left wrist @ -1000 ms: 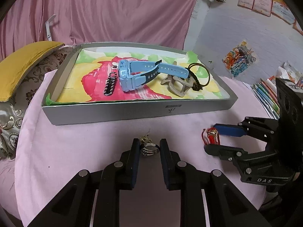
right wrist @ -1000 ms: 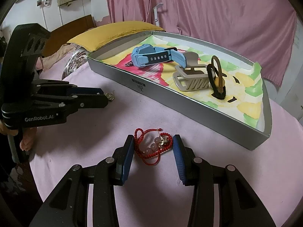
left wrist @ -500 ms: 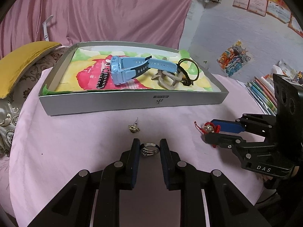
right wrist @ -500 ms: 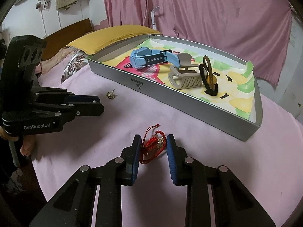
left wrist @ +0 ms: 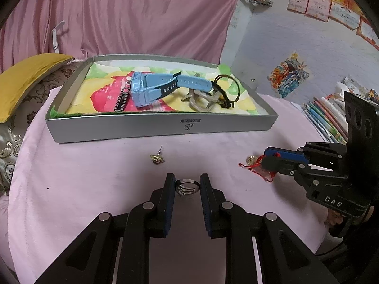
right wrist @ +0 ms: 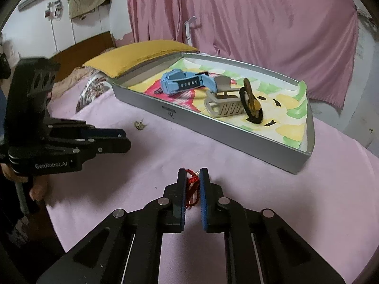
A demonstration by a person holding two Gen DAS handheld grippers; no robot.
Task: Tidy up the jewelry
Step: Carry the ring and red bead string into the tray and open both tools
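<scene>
Right hand-held gripper [right wrist: 191, 179] pinches red bracelet [right wrist: 191, 184] (jaws just closing).

The left black plastic two-finger gripper [left wrist: 187, 184] has angular linkage arms, round silver pivot pins and ribbed blue pads; its side reads "GenRobot.AI" in white. The right black plastic two-finger gripper [right wrist: 191, 182] is built alike, with blue pads, silver pins, three round holes in its upright plate, and "DAS" lettering.
</scene>
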